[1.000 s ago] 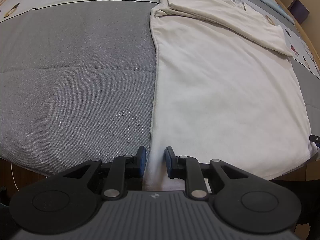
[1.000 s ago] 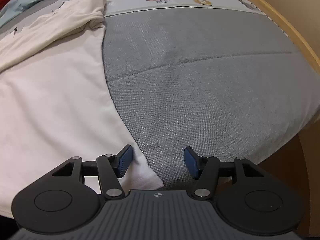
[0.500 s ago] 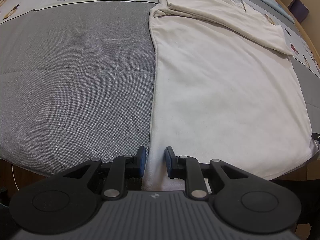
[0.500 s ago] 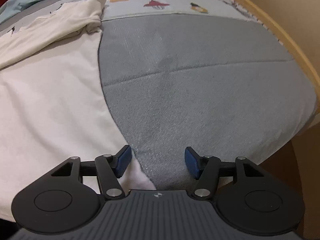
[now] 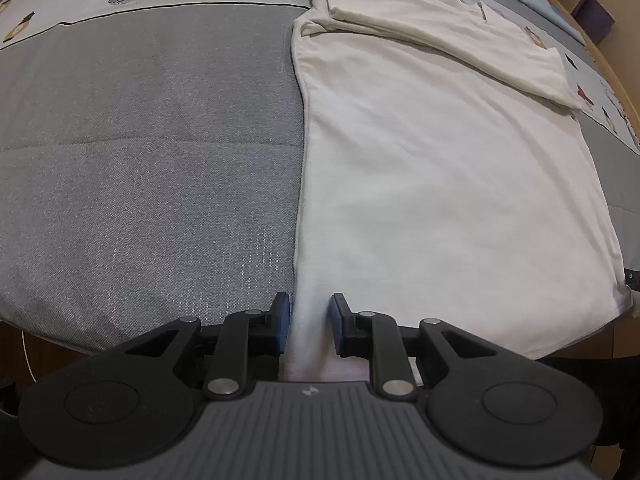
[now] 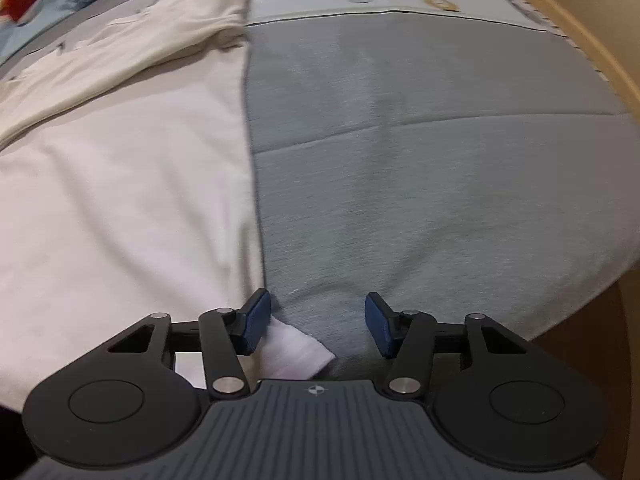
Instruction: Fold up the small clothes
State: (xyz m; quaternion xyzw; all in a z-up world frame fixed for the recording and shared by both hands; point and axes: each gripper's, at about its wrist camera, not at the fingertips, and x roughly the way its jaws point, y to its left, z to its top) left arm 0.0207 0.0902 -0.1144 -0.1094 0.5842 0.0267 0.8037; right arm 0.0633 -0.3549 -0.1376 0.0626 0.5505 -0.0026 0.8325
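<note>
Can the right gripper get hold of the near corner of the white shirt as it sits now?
Probably yes. The right gripper has the white shirt's near corner lying between its closing jaws on the grey cover, nothing blocking; pads not yet pressing.
</note>
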